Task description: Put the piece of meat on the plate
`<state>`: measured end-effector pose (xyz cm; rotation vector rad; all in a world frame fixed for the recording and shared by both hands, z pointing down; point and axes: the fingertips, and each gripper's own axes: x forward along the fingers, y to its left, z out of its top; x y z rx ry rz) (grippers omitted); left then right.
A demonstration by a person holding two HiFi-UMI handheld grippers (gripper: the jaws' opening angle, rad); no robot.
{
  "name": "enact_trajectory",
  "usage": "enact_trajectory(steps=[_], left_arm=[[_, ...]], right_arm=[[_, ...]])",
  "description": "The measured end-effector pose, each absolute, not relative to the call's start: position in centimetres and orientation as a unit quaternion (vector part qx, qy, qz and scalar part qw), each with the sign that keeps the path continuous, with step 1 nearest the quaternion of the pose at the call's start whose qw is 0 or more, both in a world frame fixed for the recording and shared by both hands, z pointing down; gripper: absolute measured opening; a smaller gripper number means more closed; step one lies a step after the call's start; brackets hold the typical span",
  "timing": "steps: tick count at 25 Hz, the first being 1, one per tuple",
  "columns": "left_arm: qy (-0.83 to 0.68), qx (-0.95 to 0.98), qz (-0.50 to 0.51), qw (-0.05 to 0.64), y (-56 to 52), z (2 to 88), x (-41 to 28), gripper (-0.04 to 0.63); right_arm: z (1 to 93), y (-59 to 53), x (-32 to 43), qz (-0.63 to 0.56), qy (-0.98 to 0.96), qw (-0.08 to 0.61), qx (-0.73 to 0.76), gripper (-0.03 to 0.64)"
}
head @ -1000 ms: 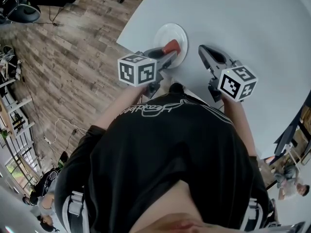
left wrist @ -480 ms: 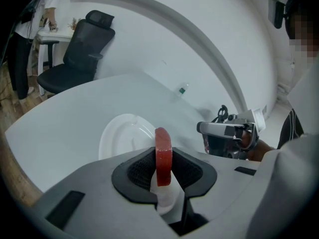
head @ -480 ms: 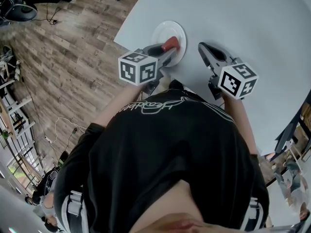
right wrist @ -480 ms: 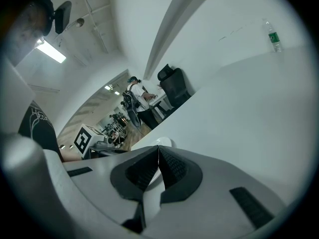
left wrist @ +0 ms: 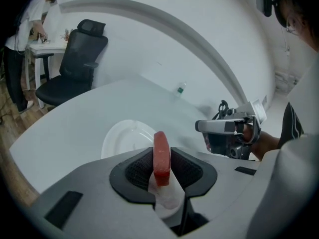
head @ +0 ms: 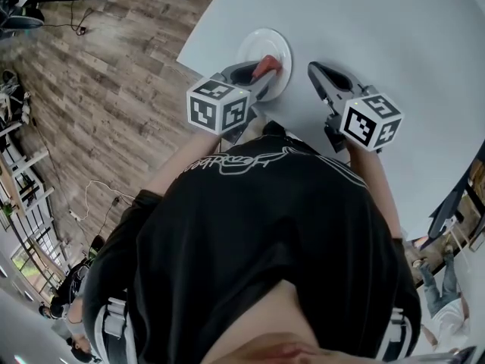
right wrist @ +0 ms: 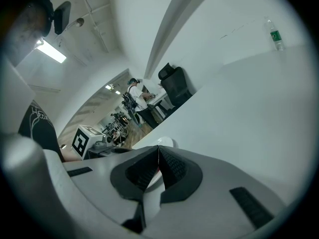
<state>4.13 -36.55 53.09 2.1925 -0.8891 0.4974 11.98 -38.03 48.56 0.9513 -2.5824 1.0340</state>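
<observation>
A red piece of meat [left wrist: 161,156] stands on edge between the pads of my left gripper [left wrist: 161,151]. The jaws are just opening, with the meat still gripped between them. In the head view the meat [head: 264,67] hangs over the near rim of the white plate [head: 267,42], at the tip of the left gripper [head: 267,74]. In the left gripper view the plate [left wrist: 121,139] lies just beyond the jaws. My right gripper [head: 313,72] hovers to the right of the plate, shut and empty, and its jaws [right wrist: 158,149] meet at the tips.
The white table [head: 394,29] has a curved edge close to the plate's left, with wooden floor beyond. A small bottle [left wrist: 180,89] stands far back on the table. A black office chair [left wrist: 75,68] and a person stand beyond the table's far edge.
The left gripper has rolled a little, with the meat still in it, and sits slightly further over the plate. The right gripper has stayed in place.
</observation>
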Motion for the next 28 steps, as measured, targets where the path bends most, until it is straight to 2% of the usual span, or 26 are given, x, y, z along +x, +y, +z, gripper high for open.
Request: enact_trajectory(steps=[13, 28], left_arm=[[-0.359, 0.849, 0.215, 0.323, -36.9, 53.0, 3.7, 0.112], [-0.390, 0.824, 0.213, 0.351, -37.8, 53.6, 1.8, 0.156]], right_arm=[[48.7, -37.8, 12.1, 0.354, -0.875, 0.104, 0.314, 0.008], [48.9, -38.2, 11.3, 0.358, -0.875, 0.111, 0.307, 0.008]])
